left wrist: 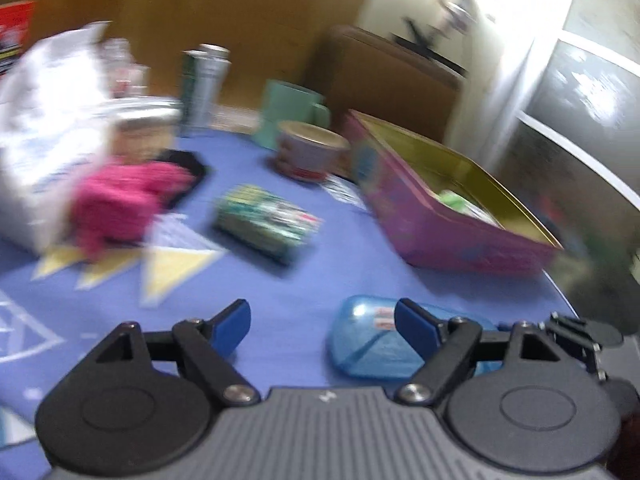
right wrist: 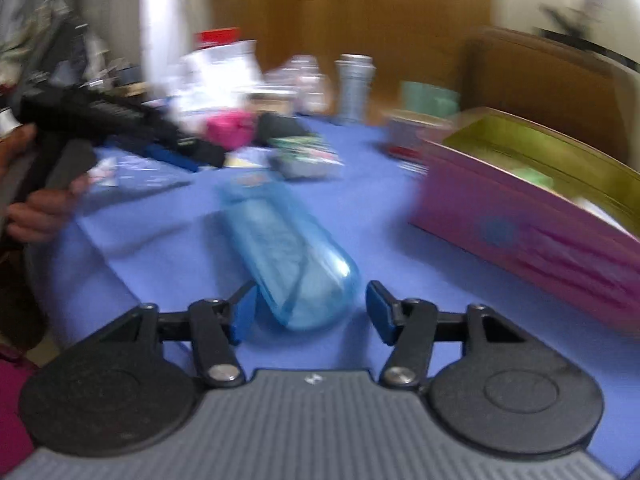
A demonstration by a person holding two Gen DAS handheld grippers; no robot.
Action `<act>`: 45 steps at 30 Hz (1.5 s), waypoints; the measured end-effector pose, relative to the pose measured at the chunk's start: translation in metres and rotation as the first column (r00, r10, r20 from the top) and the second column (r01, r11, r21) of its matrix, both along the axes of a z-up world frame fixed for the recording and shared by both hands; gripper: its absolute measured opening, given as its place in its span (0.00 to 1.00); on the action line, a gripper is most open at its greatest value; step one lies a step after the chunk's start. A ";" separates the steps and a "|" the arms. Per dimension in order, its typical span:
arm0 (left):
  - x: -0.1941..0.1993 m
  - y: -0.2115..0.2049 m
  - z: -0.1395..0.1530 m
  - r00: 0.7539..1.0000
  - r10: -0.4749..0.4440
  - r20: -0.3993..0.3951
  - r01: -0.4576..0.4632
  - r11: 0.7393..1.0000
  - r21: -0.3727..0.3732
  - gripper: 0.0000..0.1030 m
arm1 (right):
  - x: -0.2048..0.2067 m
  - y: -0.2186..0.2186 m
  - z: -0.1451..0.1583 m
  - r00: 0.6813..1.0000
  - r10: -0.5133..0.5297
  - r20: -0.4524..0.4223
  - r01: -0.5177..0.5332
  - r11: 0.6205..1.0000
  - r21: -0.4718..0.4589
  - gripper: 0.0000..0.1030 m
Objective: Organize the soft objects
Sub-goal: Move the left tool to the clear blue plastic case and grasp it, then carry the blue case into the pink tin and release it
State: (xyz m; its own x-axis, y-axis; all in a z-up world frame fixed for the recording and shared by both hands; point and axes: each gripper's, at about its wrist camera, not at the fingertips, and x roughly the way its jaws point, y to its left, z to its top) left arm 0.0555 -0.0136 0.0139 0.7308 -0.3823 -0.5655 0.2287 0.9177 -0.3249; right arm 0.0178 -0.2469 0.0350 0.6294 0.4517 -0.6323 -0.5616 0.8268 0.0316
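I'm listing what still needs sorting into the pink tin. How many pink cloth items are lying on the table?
1. A pink cloth lies at the table's far left, beside the white bag. Blur or the bag may hide others.

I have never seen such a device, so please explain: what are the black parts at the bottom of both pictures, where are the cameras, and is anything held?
No robot: a person holds a hand tool with jaws in each hand. Each picture comes from a camera on one tool. The left gripper and right gripper are open and hold nothing. The blue case lies on the blue cloth just ahead of the right jaws. Also there: a pink tin, a pink cloth, a green pack, cups and cans. All is blurred.
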 end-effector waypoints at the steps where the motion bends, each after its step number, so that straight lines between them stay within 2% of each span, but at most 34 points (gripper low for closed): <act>1: 0.001 -0.010 0.000 1.000 -0.024 0.000 0.024 1.000 0.007 0.79 | -0.003 -0.009 0.000 0.999 -0.032 0.001 0.032 0.999 0.007 0.66; 4: 0.002 -0.031 -0.001 0.998 -0.058 -0.011 0.058 0.998 0.024 0.79 | -0.012 -0.027 0.001 0.997 -0.079 -0.012 0.080 0.996 0.051 0.67; 7: 0.000 -0.038 -0.003 0.999 -0.044 -0.026 0.045 0.998 0.047 0.79 | -0.014 -0.022 -0.003 0.998 -0.065 -0.009 0.066 0.996 0.064 0.68; 10: -0.006 -0.031 -0.002 0.999 -0.021 -0.040 0.023 0.999 0.042 0.73 | -0.013 -0.010 -0.006 1.000 -0.027 -0.002 0.027 0.997 0.073 0.68; 12: -0.004 -0.026 -0.002 0.997 -0.035 -0.061 0.035 0.999 -0.002 0.63 | -0.007 0.000 -0.008 1.000 -0.011 -0.003 0.012 0.997 0.081 0.68; 14: -0.002 -0.029 -0.001 0.997 -0.032 -0.071 0.032 0.999 -0.004 0.62 | -0.005 0.003 -0.009 1.000 -0.012 0.002 0.011 0.997 0.081 0.69; 16: 0.001 -0.040 0.000 0.996 -0.056 -0.075 0.057 0.998 0.005 0.62 | -0.003 0.002 -0.010 1.000 -0.026 0.005 0.026 0.996 0.080 0.66; 18: 0.007 -0.059 -0.002 0.990 -0.113 -0.087 0.114 0.994 0.000 0.62 | -0.006 -0.008 -0.008 0.998 -0.064 0.012 0.063 0.994 0.088 0.66; 21: 0.015 -0.099 -0.001 0.976 -0.204 -0.073 0.207 0.978 0.030 0.63 | -0.014 -0.035 -0.006 0.989 -0.145 0.017 0.143 0.985 0.096 0.66; 25: 0.028 -0.160 -0.003 0.944 -0.323 -0.068 0.327 0.943 0.055 0.70 | -0.035 -0.072 -0.002 0.963 -0.267 0.029 0.263 0.961 0.089 0.66; 28: 0.029 -0.197 -0.003 0.920 -0.389 -0.044 0.391 0.916 0.084 0.69 | -0.052 -0.099 0.000 0.931 -0.363 0.041 0.359 0.929 0.089 0.66; 32: 0.030 -0.216 0.022 0.907 -0.419 0.042 0.414 0.905 0.092 0.65 | -0.063 -0.121 0.006 0.892 -0.447 0.060 0.438 0.890 0.123 0.66; 34: 0.038 -0.218 0.045 0.904 -0.414 0.108 0.406 0.910 0.087 0.65 | -0.063 -0.126 0.020 0.878 -0.466 0.115 0.448 0.881 0.151 0.65; 37: 0.056 -0.223 0.072 0.904 -0.380 0.194 0.366 0.925 0.108 0.66 | -0.044 -0.134 0.047 0.859 -0.474 0.193 0.434 0.874 0.217 0.66; 39: 0.079 -0.228 0.080 0.914 -0.348 0.208 0.328 0.936 0.125 0.68 | -0.015 -0.140 0.059 0.860 -0.466 0.207 0.421 0.878 0.227 0.66; 42: 0.123 -0.235 0.076 0.944 -0.290 0.161 0.266 0.952 0.153 0.68 | 0.038 -0.144 0.057 0.873 -0.434 0.223 0.403 0.899 0.169 0.66; 45: 0.158 -0.241 0.062 0.965 -0.255 0.066 0.242 0.956 0.165 0.66 | 0.086 -0.156 0.044 0.902 -0.412 0.127 0.399 0.909 0.120 0.66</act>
State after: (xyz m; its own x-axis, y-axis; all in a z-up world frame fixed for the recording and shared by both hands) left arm 0.2135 -0.2549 0.0764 0.6723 -0.4708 -0.5713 0.4765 0.8658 -0.1528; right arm 0.1033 -0.4031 0.0791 0.8519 0.1878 -0.4889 -0.1825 0.9814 0.0590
